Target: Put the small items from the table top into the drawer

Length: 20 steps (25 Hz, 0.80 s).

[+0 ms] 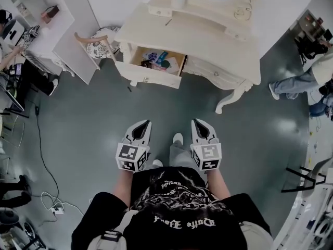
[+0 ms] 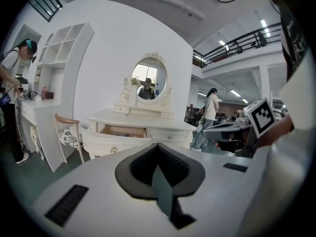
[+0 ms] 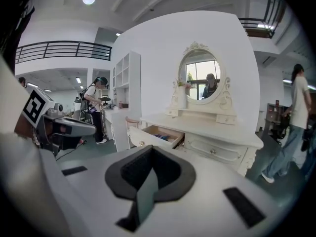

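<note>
A cream dressing table [image 1: 208, 40] stands at the far side of the floor, with its left drawer [image 1: 148, 76] pulled open. Several small colourful items [image 1: 158, 60] lie inside that drawer. One thin dark item [image 1: 168, 22] lies on the table top. My left gripper [image 1: 146, 124] and right gripper [image 1: 196, 123] are held side by side at waist height, well short of the table. Both are shut with nothing between the jaws. The open drawer [image 2: 121, 131] shows ahead in the left gripper view, and the drawer [image 3: 160, 135] shows again in the right gripper view.
A wooden chair [image 1: 96, 46] stands left of the table beside a white shelf unit [image 1: 62, 40]. People stand at the right [image 1: 296, 82] and the far left [image 1: 8, 56]. Cables [image 1: 52, 202] trail over the floor at left. A black frame [image 1: 307, 176] stands at the right.
</note>
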### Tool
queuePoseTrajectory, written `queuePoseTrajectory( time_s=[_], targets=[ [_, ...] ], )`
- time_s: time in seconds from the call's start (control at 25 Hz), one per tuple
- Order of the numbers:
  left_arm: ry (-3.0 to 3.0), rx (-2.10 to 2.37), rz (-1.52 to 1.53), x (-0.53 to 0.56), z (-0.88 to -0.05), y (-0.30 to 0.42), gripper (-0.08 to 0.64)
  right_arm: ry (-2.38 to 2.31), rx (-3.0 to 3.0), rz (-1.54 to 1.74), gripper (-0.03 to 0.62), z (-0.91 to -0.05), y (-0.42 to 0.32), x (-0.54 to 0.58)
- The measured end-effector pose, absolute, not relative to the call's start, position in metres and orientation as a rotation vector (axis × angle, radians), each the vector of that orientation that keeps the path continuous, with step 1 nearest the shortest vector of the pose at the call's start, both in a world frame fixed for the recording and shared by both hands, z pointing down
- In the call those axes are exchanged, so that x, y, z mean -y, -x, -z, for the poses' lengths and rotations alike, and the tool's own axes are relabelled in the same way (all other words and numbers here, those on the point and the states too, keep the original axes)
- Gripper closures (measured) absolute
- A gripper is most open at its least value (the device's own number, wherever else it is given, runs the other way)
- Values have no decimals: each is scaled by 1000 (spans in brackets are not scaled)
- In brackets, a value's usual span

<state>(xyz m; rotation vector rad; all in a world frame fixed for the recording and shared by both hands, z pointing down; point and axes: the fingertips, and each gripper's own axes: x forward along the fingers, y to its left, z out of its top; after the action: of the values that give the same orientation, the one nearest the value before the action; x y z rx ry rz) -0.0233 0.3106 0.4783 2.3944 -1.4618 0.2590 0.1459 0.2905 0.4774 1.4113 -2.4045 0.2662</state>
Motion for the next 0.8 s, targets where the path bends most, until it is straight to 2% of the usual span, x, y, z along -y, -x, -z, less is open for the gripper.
queuePoseTrajectory(
  time_s=[0.8],
  targets=[
    [-2330, 1542, -296, -193, -482, -1, 545, -1252, 2437, -328, 583, -496, -163, -168]
  ],
)
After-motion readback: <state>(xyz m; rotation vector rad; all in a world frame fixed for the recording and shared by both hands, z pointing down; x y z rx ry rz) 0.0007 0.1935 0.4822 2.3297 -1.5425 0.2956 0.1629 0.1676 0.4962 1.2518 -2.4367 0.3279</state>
